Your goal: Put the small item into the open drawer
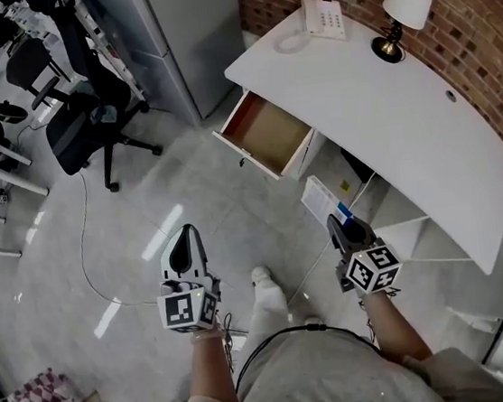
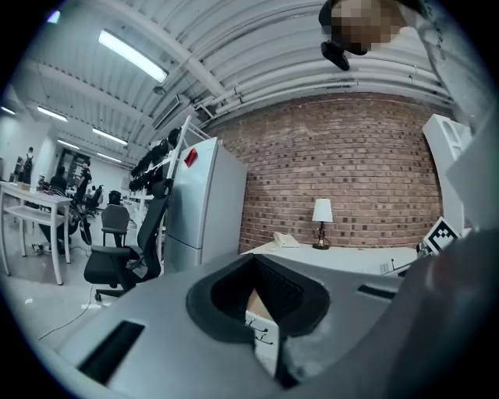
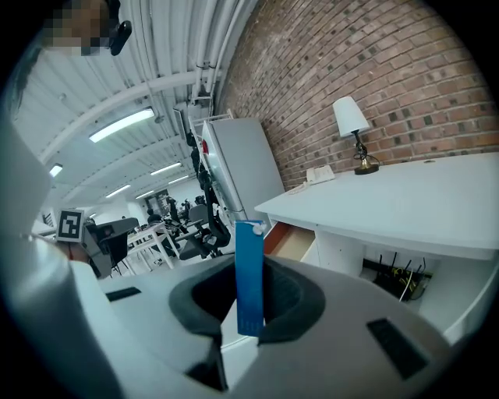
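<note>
Head view: person stands on the tiled floor, well back from the desk. One drawer is pulled out at the desk's left end, and nothing is visible in it. Two grippers, both held low. The left gripper is shut and empty. The right gripper clamps one small box, which shows a white face with a blue edge. The box is well apart from the drawer. On the desk there is one phone and one lamp. At least two black office chairs are at upper left, the nearest chair beside the grey cabinet.

Left gripper view: the jaws of the left gripper meet at a seam with nothing between them. The drawer shows through the notch, front panel and handles, which the head view doesn't show.

Right gripper view: the right gripper is shut on the small box, which stands upright. Only its narrow blue side shows. The drawer is beyond it. Only this view shows the cables under the desk.
</note>
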